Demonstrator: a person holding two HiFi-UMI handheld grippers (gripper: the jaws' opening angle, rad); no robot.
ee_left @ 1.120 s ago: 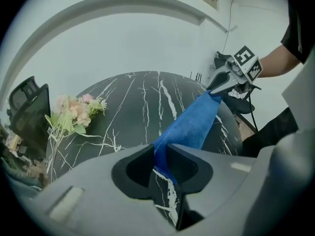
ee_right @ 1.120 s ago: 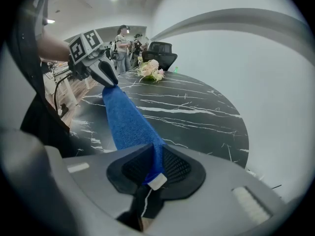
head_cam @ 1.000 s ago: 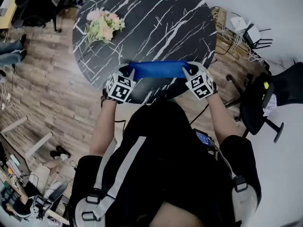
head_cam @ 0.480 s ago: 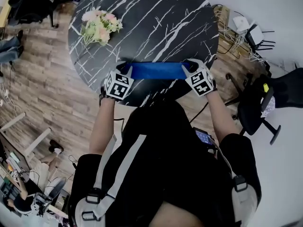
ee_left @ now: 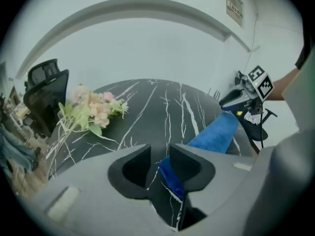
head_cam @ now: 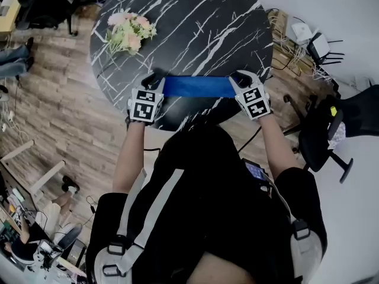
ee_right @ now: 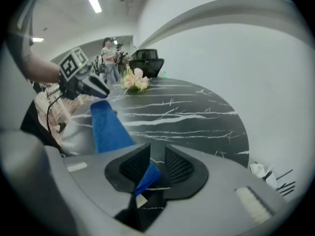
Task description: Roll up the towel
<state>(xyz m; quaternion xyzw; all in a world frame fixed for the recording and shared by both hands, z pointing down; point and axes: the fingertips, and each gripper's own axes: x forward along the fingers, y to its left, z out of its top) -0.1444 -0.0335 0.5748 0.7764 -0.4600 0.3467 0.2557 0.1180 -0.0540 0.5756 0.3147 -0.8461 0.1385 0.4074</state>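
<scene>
Since the jaws of the left tool (ee_left: 160,156) and right tool (ee_right: 157,156) have just been opening, each stands parted with one towel (head_cam: 198,86) end loose between them. Towel lies as a narrow band near the table (head_cam: 195,22) edge; a regrip probably follows.

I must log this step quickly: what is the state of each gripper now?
Left gripper: open, jaws just opening, towel end loose between them.
Right gripper: open, jaws just opened, towel corner loose between them.
</scene>
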